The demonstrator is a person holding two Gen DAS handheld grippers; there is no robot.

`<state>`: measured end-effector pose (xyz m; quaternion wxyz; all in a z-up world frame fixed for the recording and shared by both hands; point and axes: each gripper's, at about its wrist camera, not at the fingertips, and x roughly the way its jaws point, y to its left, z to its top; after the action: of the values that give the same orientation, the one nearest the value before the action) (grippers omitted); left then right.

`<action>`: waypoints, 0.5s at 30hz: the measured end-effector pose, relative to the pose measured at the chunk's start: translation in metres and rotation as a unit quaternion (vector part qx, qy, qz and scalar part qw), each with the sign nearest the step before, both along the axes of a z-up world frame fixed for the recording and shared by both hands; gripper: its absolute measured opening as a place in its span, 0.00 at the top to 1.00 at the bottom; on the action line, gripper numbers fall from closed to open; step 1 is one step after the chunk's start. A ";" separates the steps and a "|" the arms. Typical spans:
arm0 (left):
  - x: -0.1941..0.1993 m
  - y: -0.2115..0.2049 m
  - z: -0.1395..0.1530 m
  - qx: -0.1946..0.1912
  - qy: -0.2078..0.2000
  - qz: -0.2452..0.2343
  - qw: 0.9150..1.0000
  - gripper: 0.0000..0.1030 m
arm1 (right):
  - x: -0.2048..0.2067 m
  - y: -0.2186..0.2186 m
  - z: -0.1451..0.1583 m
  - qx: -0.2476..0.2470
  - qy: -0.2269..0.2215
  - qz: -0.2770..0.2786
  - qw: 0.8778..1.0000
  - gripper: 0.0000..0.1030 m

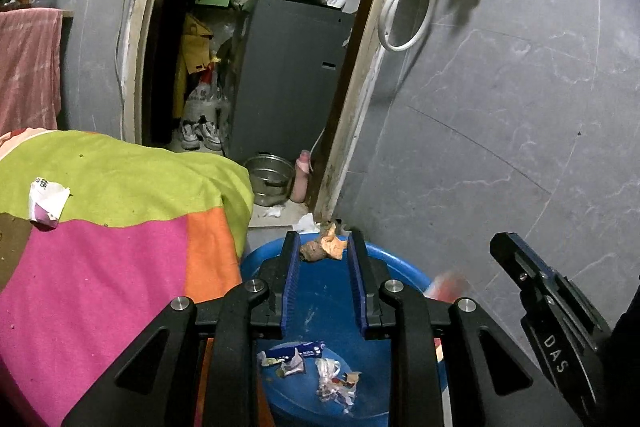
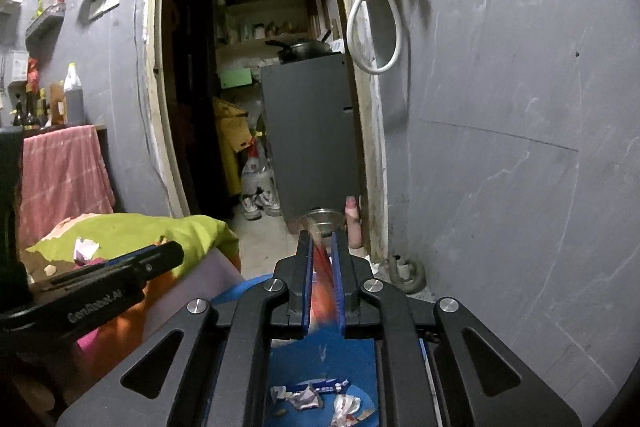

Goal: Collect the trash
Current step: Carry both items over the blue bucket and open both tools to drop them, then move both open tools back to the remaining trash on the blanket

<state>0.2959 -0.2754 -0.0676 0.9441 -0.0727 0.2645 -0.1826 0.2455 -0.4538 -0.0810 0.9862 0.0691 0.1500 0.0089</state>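
Note:
A blue basin (image 1: 404, 263) stands on the floor below both grippers; it also shows in the right wrist view (image 2: 320, 367). Several crumpled wrappers (image 1: 304, 367) lie in its bottom. My left gripper (image 1: 324, 247) hovers over the basin, shut on a brown and orange scrap of peel (image 1: 322, 247) at its fingertips. My right gripper (image 2: 322, 247) is shut on a red wrapper (image 2: 324, 291), blurred, over the basin; the wrapper shows as a red blur in the left wrist view (image 1: 446, 285). A torn white wrapper (image 1: 46, 203) lies on the colourful cloth (image 1: 120, 227).
The cloth-covered table (image 2: 132, 235) stands left of the basin. A grey tiled wall (image 1: 500, 127) is close on the right. An open doorway ahead shows a grey cabinet (image 1: 288, 79), a metal pot (image 1: 268, 179), shoes (image 1: 200, 135) and a pink bottle (image 1: 302, 177).

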 end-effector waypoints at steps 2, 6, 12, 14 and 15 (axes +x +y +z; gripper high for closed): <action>0.001 0.002 0.001 -0.002 0.003 -0.001 1.000 0.80 | 0.001 -0.001 0.000 0.003 0.003 0.000 1.000 0.92; 0.000 0.005 0.008 -0.010 0.000 -0.001 1.000 0.71 | -0.001 -0.003 0.004 0.006 0.000 0.000 1.000 0.89; -0.005 0.013 0.023 -0.021 -0.008 -0.002 1.000 0.66 | -0.011 -0.004 0.022 0.005 -0.024 -0.005 1.000 0.72; -0.010 0.021 0.033 -0.033 -0.010 -0.004 0.999 0.60 | -0.017 -0.005 0.033 0.006 -0.034 -0.008 0.999 0.69; -0.012 0.023 0.037 -0.038 -0.014 -0.002 0.999 0.56 | -0.020 -0.004 0.038 0.006 -0.041 -0.009 0.999 0.63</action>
<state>0.2840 -0.2519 -0.0305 0.9440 -0.1049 0.2442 -0.1955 0.2257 -0.4579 -0.0434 0.9912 0.0758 0.1088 0.0035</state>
